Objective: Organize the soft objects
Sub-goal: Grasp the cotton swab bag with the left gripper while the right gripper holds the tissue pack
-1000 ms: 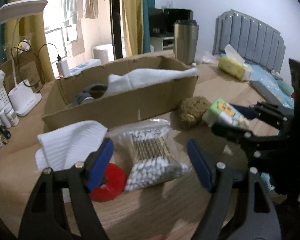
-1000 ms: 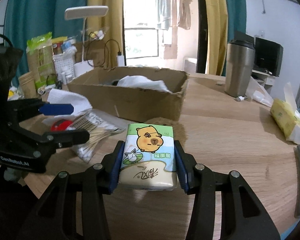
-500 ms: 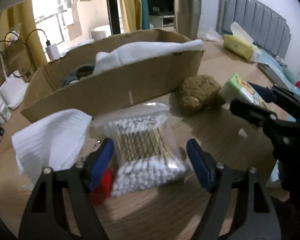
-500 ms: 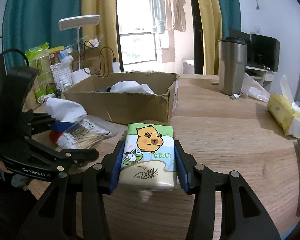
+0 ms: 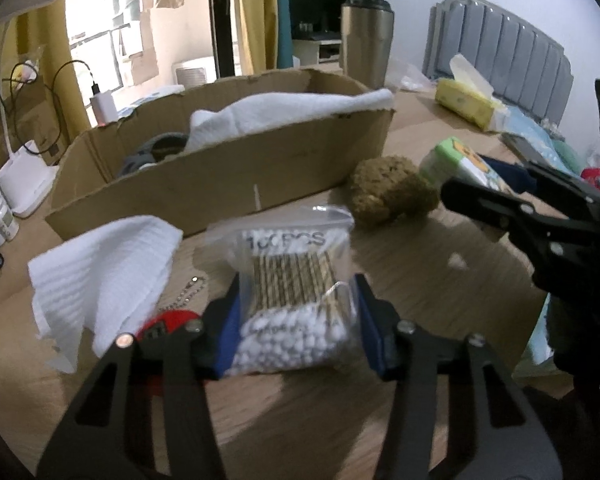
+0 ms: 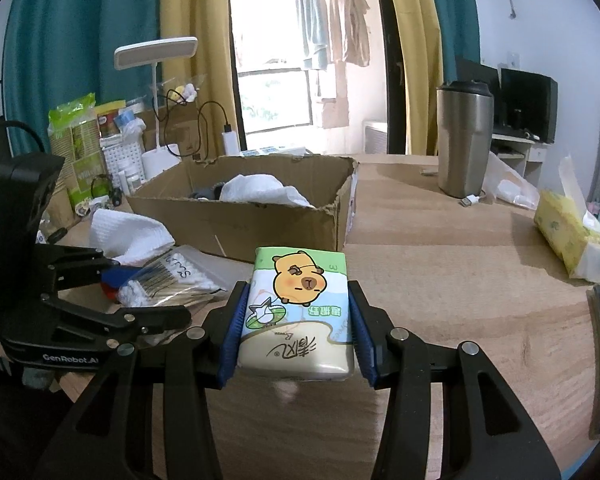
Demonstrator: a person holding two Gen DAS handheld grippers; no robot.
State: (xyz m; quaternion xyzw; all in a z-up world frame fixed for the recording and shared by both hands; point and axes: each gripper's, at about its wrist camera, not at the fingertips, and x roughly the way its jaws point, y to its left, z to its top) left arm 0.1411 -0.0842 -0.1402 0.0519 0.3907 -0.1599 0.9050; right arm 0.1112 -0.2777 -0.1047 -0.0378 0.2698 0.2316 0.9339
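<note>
My left gripper (image 5: 296, 320) is shut on a clear bag of cotton swabs (image 5: 292, 280) lying on the wooden table. My right gripper (image 6: 298, 320) is shut on a tissue pack with a capybara picture (image 6: 300, 308) and holds it above the table; the pack also shows in the left wrist view (image 5: 460, 160). A cardboard box (image 5: 220, 176) behind the swabs holds a white towel (image 5: 284, 116) and something grey. A white cloth (image 5: 100, 276) lies left of the swabs. A brown sponge (image 5: 392, 196) sits by the box's right end.
A red tape measure (image 5: 164, 320) lies by the left finger. A steel tumbler (image 6: 464, 140), a yellow tissue box (image 6: 568, 236), a desk lamp (image 6: 156, 56) and bottles and packets (image 6: 76, 152) stand around the table edges.
My left gripper has moved forward and closed on the bag of cotton swabs. My right gripper has lifted the tissue pack higher above the table.
</note>
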